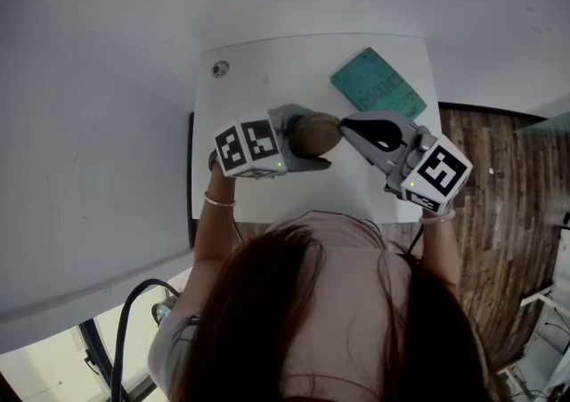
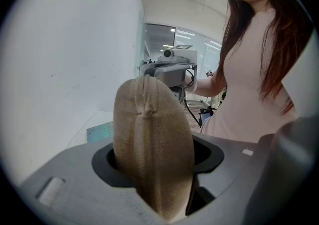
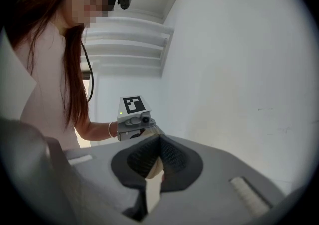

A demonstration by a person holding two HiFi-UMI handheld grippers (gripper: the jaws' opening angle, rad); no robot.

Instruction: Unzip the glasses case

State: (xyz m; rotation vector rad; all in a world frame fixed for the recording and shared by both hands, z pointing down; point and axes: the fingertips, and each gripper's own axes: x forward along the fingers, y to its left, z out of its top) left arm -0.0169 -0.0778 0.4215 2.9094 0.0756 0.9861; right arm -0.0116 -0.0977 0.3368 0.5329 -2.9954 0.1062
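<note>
Above the white counter [image 1: 267, 61], the left tool [image 1: 307, 138] is clamped round the tan glasses case [image 2: 152, 144]. The case's long axis points at the right tool [image 1: 349, 128], whose jaws are pinched together on its right end, apparently at the zip pull.

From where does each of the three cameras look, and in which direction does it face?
Head view: on the person's head, facing steeply down at the white table; hair, both forearms, left claw and right claw show.
Left gripper view: rides the left claw, facing the person's torso; its jaws clamp the glasses case.
Right gripper view: rides the right claw, facing the wall; its jaws are shut on the glasses case's end.
Shared: both gripper views face each other, each showing the other claw.
</note>
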